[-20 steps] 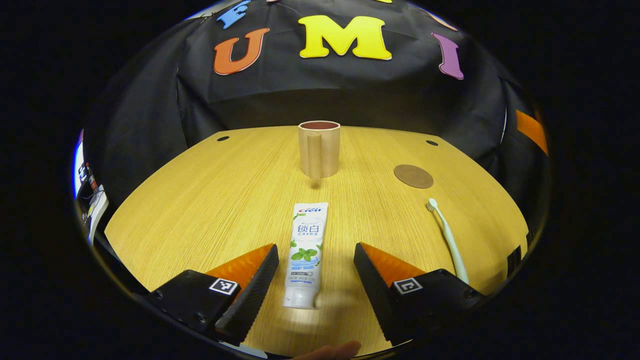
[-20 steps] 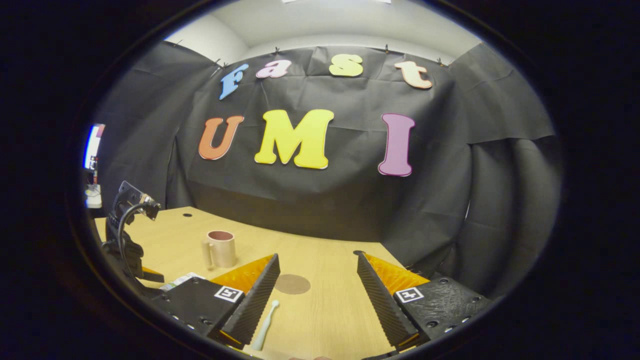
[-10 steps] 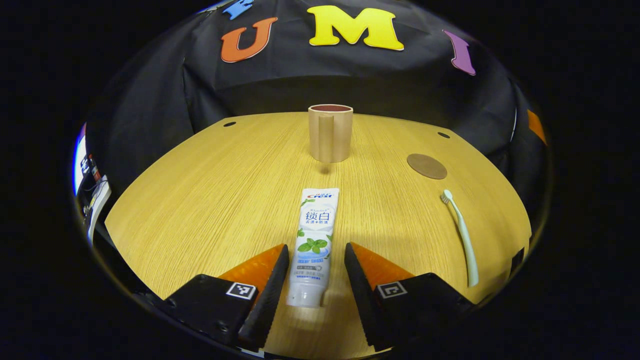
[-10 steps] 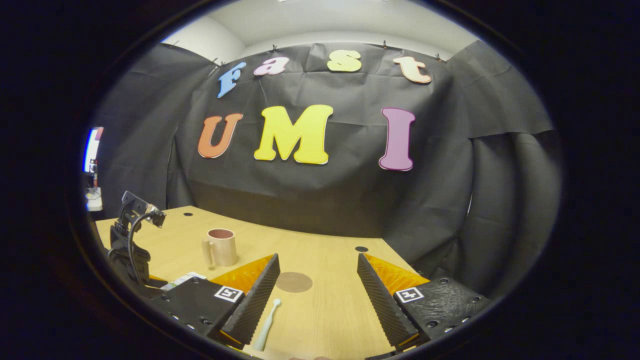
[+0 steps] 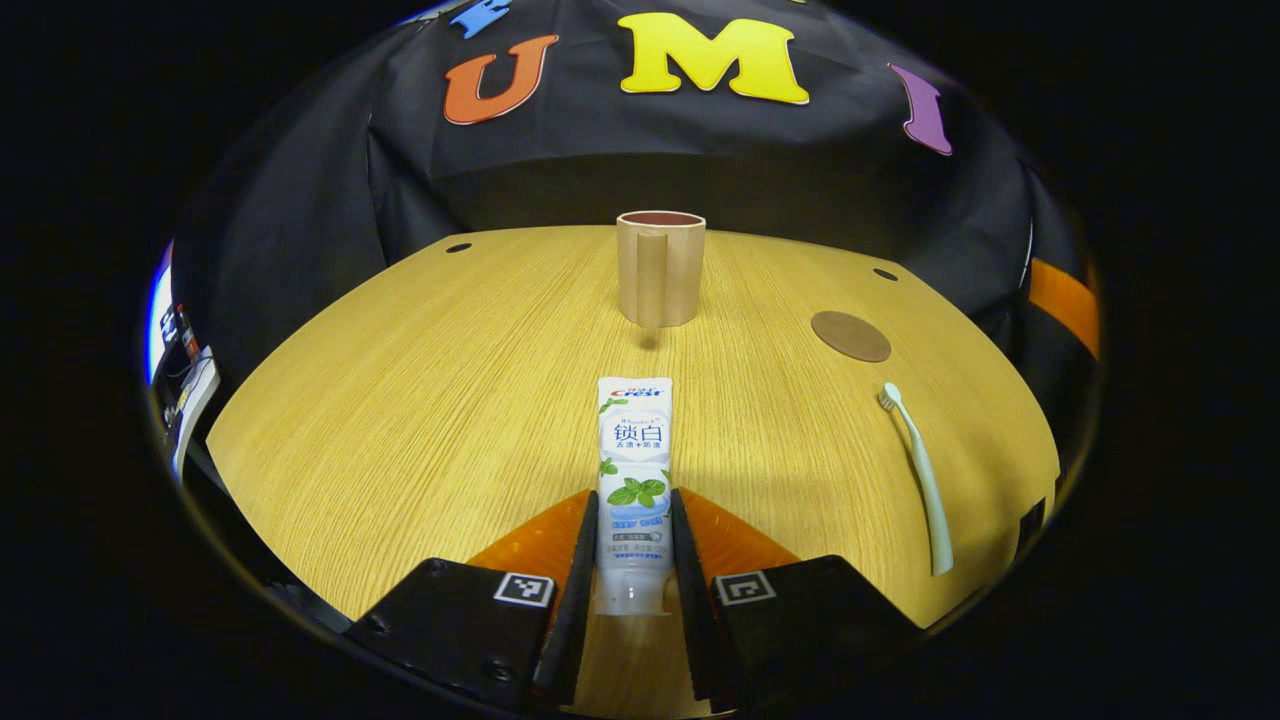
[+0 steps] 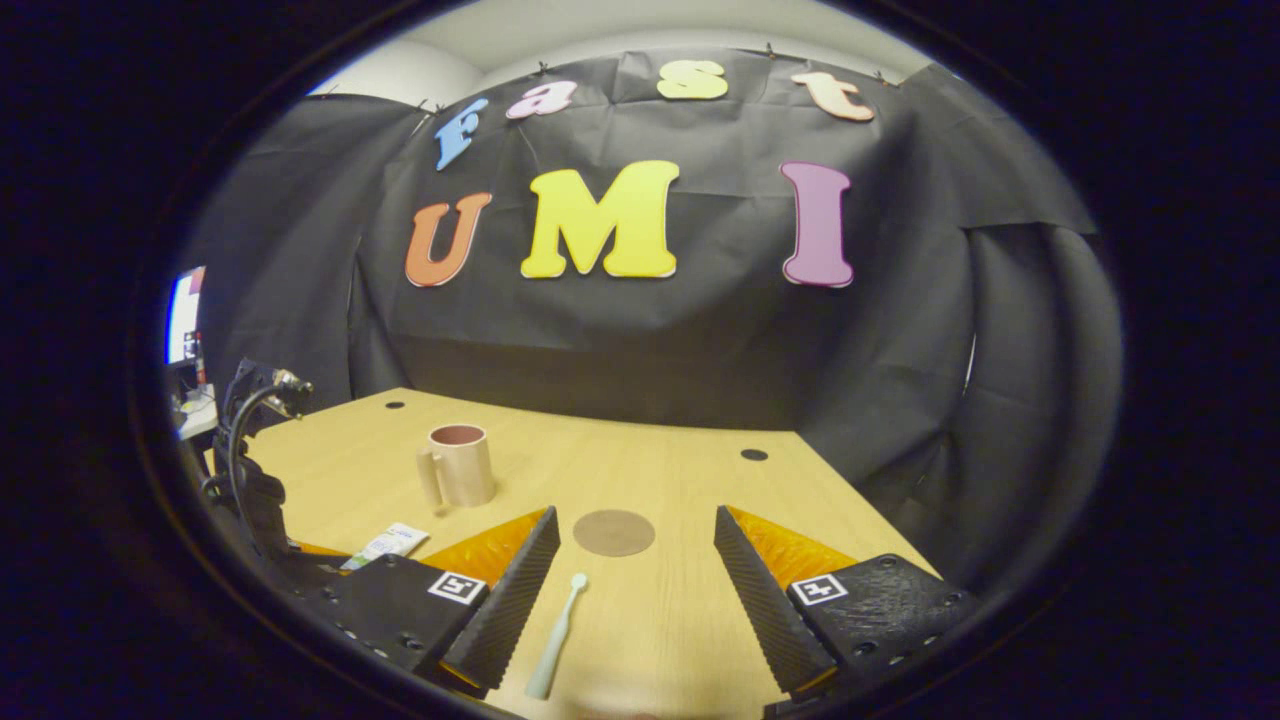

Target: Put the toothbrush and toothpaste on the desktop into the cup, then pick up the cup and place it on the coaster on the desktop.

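Toothpaste (image 5: 633,470) cap end sits clamped between left gripper (image 5: 632,575) fingers; right gripper (image 6: 632,590) spread, toothbrush (image 6: 556,640) handle cut off.

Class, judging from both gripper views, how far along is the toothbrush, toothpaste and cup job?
Nothing finished. In hand: left gripper shut on the toothpaste, lying on the desk. Left: toothbrush lies under the open right gripper; cup empty-looking, off the coaster.

The desktop (image 5: 420,400) was yellow-tan with fine straight wood grain. The cup (image 5: 660,268) was beige outside, reddish-brown inside. The toothpaste (image 5: 633,470) was white with blue lettering, green leaves and a pale blue band. The toothbrush (image 5: 918,475) was pale mint green; at its 12 o'clock, the round coaster (image 5: 850,336) was plain brown.
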